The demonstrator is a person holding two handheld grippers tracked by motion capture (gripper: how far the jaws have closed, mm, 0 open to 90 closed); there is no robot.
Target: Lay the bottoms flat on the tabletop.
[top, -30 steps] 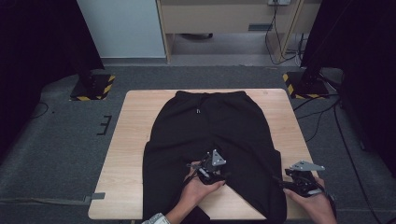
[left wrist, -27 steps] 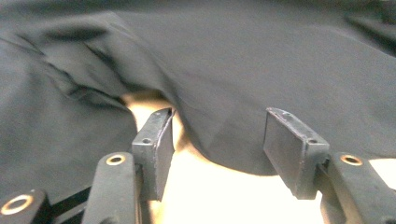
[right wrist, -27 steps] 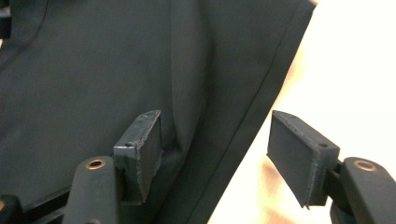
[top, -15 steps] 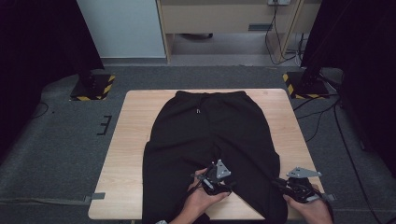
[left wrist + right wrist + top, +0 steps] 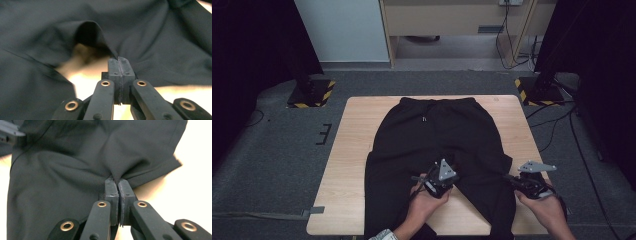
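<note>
At near table edge [image 5: 337, 220]: left gripper [image 5: 119, 65] and right gripper [image 5: 117, 187] just clamped onto black trousers [image 5: 437, 135], pinching right leg's inner and outer edges, fabric tenting. Farther off, waistband flat. Ready for folding.

From above your side you look forward and down on the bench [image 5: 357, 150]. Each gripper camera sits close behind its fingers — all three views share the black trousers [image 5: 437, 135].
</note>
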